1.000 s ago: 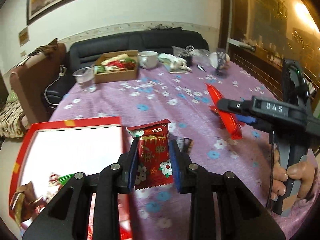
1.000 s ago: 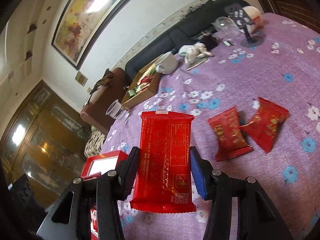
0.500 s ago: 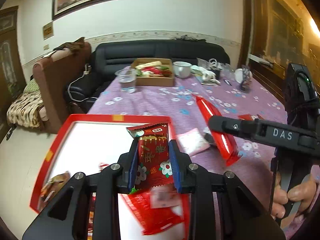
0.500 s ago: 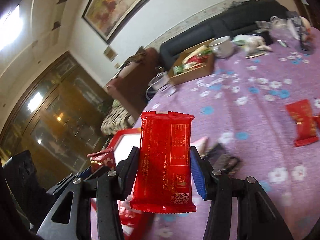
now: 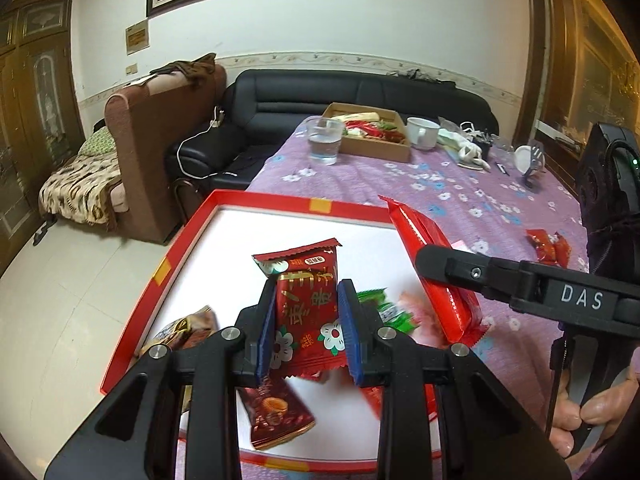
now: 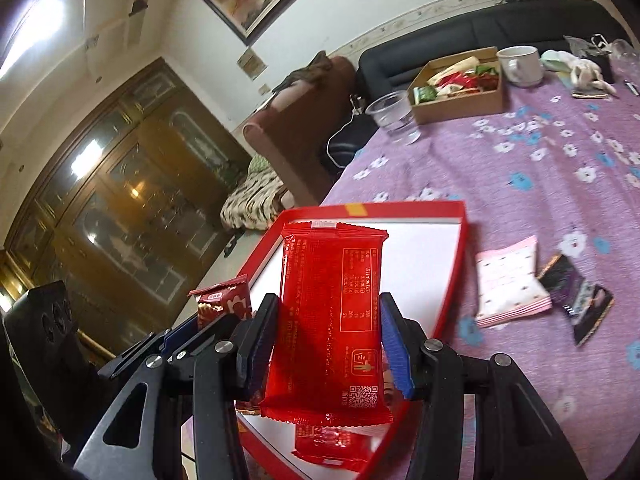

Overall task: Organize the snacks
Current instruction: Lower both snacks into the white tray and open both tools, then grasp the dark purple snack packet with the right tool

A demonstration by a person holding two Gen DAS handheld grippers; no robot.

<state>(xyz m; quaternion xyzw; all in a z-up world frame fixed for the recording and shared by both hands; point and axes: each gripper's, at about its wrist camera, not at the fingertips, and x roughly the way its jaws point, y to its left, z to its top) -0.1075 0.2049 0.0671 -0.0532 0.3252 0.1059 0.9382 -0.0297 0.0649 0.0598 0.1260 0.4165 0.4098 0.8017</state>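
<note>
My left gripper (image 5: 307,332) is shut on a small dark red snack packet (image 5: 306,308) and hangs above the white floor of a red-rimmed box (image 5: 280,204). Several packets lie in that box, among them a brown one (image 5: 276,412) and a green one (image 5: 384,308). My right gripper (image 6: 328,344) is shut on a large bright red packet (image 6: 332,320), also over the red-rimmed box (image 6: 452,264). In the left wrist view the right gripper's finger (image 5: 480,272) and its large red packet (image 5: 432,276) reach over the box's right side.
A pink packet (image 6: 508,284) and a dark purple packet (image 6: 576,296) lie on the purple flowered cloth (image 6: 520,168) right of the box. Two red packets (image 5: 548,244) lie farther right. A cardboard box of snacks (image 5: 368,132), a plastic cup (image 5: 326,142) and a white mug (image 5: 422,132) stand at the far end.
Both grippers have carried their packets leftwards from above the cloth to above the red-rimmed box. Neither grip has changed.
</note>
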